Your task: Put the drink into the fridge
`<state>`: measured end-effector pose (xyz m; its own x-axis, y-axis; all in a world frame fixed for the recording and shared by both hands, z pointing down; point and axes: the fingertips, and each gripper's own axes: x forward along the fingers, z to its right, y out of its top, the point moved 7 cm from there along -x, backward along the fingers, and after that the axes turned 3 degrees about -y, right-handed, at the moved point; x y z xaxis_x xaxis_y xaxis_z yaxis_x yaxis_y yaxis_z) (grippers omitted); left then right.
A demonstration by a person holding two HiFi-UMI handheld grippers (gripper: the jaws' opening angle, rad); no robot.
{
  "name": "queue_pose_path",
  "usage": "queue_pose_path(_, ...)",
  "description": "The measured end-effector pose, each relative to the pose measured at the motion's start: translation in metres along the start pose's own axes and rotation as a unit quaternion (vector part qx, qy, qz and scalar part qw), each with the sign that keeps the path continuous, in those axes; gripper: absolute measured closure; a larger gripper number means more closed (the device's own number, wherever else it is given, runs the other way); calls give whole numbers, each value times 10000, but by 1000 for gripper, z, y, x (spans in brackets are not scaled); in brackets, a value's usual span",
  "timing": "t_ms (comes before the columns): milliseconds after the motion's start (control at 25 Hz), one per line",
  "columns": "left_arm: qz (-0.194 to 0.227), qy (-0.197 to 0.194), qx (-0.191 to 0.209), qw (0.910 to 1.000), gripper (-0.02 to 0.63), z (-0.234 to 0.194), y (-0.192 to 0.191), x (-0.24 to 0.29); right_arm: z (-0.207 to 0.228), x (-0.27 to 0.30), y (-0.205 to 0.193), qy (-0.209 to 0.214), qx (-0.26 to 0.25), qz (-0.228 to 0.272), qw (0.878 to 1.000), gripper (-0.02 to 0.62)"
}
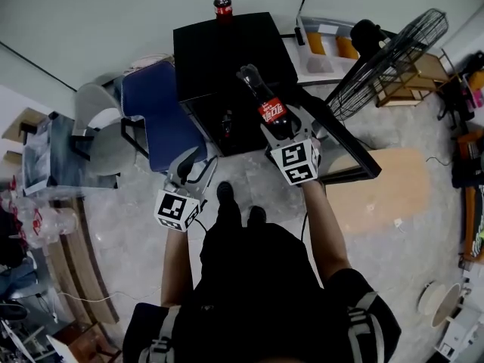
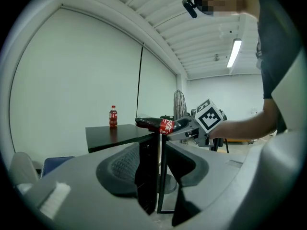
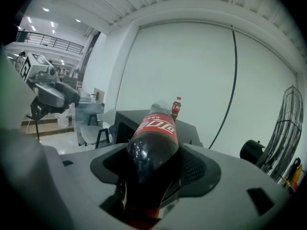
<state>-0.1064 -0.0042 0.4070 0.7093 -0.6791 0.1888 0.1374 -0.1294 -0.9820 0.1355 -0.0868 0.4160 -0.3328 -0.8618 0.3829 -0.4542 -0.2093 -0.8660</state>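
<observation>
Room stock, L to R:

- Chairs, 2 pcs: 1 grey chair (image 1: 102,131) far left, and 1 blue chair (image 1: 162,116) just beside it, next to the fridge's left side.
- Grippers, 2 pcs, hand-held, each w/ 1 marker cube (image 1: 180,210).
- Left gripper (image 1: 193,169): low, in front of the blue chair. Jaws wide apart, nothing btwn them. Its own view looks thru the gap at the fridge's front edge.
- Fridge (image 1: 227,44), 1 pc: black, small. Its door (image 1: 340,142) is open, swung off to the right.
- Cola bottles, 2 pcs, red labels.
  - No. 1, small bottle (image 1: 222,4): upright on the fridge top, at the back edge.
  - No. 2, held bottle (image 1: 263,104): lying roughly level, cap end toward the fridge. It sits at abt fridge-top height by the front edge, outside the fridge.
- Right gripper (image 1: 281,131): jaws spread fairly wide & clamped on the held bottle's lower body, one pad each side. Its own view shows the dark bottle (image 3: 153,147) filling the gap.
- Fan (image 1: 386,59), 1 pc: wire-cage type, right of the fridge.
</observation>
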Motion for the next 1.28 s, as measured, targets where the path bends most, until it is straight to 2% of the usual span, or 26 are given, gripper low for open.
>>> queue_pose_path(560, -219, 42, 162, 9996, 433, 18, -5, 8, -21, -2, -43, 314, 161, -89, 9993, 285)
queue_pose_path(760, -277, -137, 291, 9991, 433, 13, -1, 2, -34, 5, -49, 319, 299, -116, 9990, 285)
queue_pose_path(1280, -597, -715, 390, 9949, 433, -27, -25, 10, -73, 16, -62, 128, 501, -394, 9979, 285)
